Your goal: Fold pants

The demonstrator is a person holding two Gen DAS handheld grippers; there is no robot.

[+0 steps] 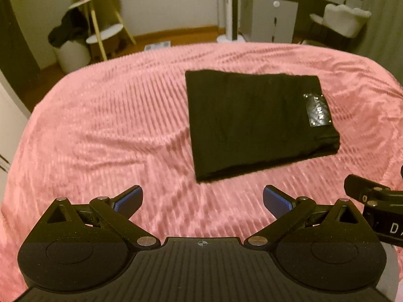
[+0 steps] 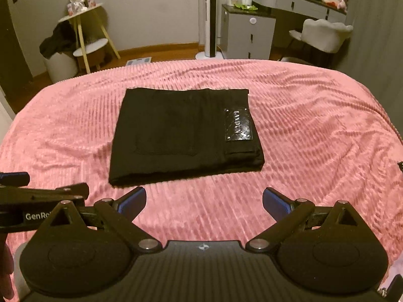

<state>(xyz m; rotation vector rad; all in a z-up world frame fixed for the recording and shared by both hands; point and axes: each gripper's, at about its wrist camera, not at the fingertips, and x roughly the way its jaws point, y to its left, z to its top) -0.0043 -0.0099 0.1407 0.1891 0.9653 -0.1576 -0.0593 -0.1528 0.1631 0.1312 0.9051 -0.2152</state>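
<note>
Already the black pants (image 2: 185, 136) lie folded into a flat rectangle on the pink ribbed bedspread (image 2: 314, 115), roughly mid-bed, their shiny label (image 2: 238, 125) toward the right edge. Nearer, the left gripper (image 1: 202, 202) and right gripper (image 2: 204, 202) hover side by side, both with jaws spread wide and empty. Slight blur makes the layer count unclear.

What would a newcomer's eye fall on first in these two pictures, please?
The black pants, folded into a neat rectangle, lie in the middle of the pink ribbed bedspread, with a shiny label at their right end. In the foreground the right tool and the left tool hover open and empty, short of the pants.
</note>
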